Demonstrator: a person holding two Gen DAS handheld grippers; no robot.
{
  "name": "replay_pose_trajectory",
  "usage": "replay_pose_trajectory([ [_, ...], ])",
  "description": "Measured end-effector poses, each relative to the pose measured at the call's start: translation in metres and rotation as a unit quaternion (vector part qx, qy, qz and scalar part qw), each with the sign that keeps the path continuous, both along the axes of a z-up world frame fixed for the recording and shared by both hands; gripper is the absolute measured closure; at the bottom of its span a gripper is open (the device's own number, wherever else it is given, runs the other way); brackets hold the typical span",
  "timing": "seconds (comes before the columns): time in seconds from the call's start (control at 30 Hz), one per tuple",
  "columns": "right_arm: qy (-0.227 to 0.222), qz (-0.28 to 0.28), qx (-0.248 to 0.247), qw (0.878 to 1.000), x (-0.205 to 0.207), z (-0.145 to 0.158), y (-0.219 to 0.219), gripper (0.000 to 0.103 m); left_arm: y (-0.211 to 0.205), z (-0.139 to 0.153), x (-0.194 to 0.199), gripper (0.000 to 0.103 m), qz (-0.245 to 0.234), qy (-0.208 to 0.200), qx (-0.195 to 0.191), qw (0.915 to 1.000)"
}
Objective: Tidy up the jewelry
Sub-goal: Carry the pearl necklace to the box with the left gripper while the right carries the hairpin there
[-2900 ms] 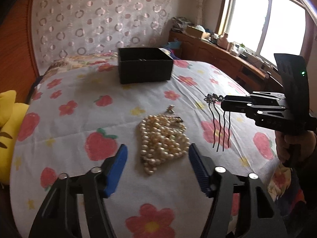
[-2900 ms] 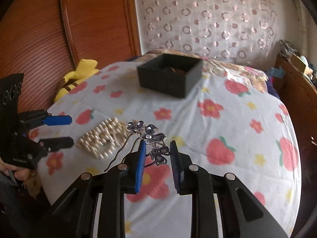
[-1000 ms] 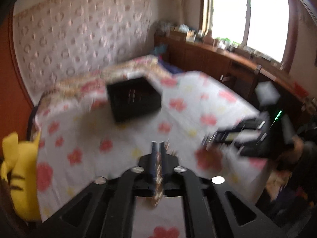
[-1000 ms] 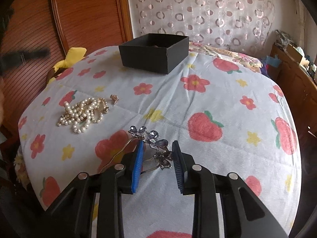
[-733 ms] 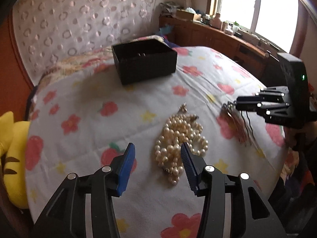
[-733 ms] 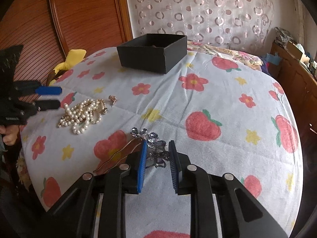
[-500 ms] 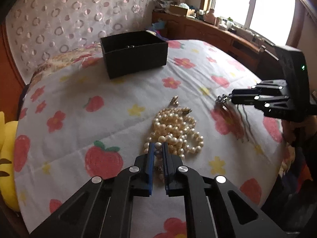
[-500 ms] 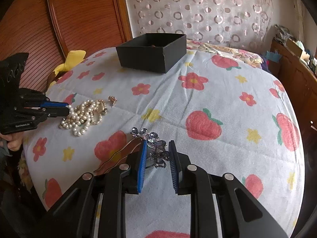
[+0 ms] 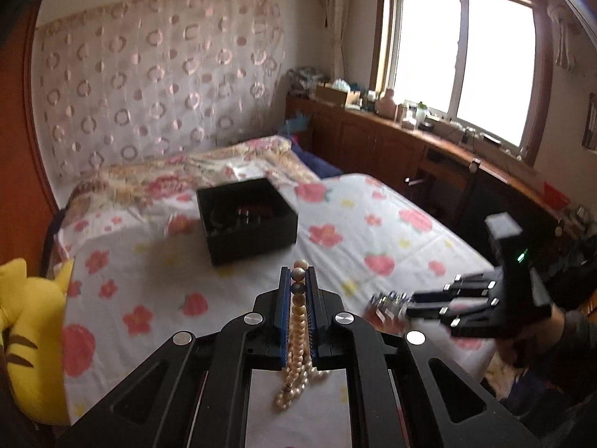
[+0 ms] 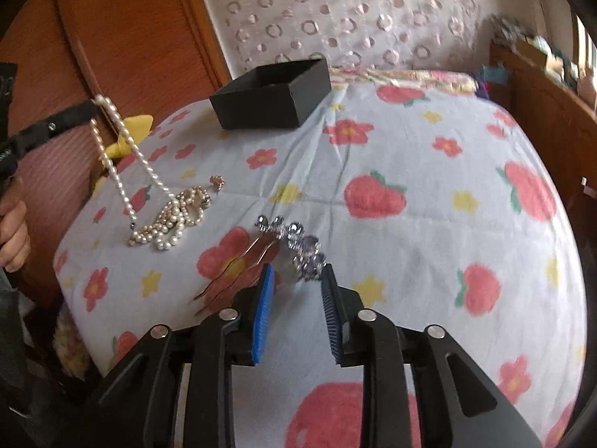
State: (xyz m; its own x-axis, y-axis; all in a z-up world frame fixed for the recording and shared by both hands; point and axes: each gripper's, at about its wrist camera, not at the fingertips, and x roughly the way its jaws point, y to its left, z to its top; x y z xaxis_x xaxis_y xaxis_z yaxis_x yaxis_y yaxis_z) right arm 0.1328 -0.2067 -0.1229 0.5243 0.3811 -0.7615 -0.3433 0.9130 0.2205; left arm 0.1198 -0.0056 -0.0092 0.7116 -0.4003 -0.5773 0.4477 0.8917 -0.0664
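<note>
My left gripper (image 9: 298,272) is shut on a pearl necklace (image 9: 296,321), whose strand runs between the jaws and hangs below them. In the right wrist view the left gripper (image 10: 93,106) holds one end of the necklace (image 10: 175,216) up, while most of it still lies heaped on the bedsheet. A jewelled hair comb (image 10: 291,237) lies on the sheet. Its near end sits between the tips of my right gripper (image 10: 296,272), whose jaws are opening and stand apart from it. The black box (image 9: 246,220) (image 10: 272,93) is open at the far side of the bed.
A small gold piece (image 10: 217,181) lies beside the pearl heap. A yellow plush toy (image 9: 22,336) rests at the bed's left edge by the wooden headboard (image 10: 112,37). A wooden sideboard (image 9: 410,149) runs under the window. A hand (image 10: 13,231) grips the left tool.
My left gripper closed on the pearl necklace and rose, lifting one end off the bed. My right gripper's jaws widened around the hair comb, which now rests on the sheet.
</note>
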Motion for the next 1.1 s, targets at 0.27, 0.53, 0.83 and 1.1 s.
replay_pose_trajectory([
  [0.27, 0.02, -0.017, 0.026, 0.999, 0.014, -0.003, 0.005, 0.068, -0.006, 0.01, -0.005, 0.096, -0.007, -0.011, -0.007, 0.9999],
  [0.53, -0.008, 0.009, -0.044, 0.999, 0.027, -0.001, 0.032, 0.071, -0.007, 0.007, -0.006, 0.096, -0.005, -0.011, -0.008, 0.9999],
  [0.83, -0.034, 0.052, -0.076, 0.995, 0.01, 0.012, 0.046, 0.076, -0.003, 0.01, -0.009, 0.096, 0.0, -0.019, -0.013, 0.9997],
  [1.1, -0.08, 0.066, -0.096, 0.99, 0.006, 0.043, 0.052, 0.077, 0.0, 0.022, -0.001, 0.096, 0.005, -0.03, -0.017, 0.9994],
])
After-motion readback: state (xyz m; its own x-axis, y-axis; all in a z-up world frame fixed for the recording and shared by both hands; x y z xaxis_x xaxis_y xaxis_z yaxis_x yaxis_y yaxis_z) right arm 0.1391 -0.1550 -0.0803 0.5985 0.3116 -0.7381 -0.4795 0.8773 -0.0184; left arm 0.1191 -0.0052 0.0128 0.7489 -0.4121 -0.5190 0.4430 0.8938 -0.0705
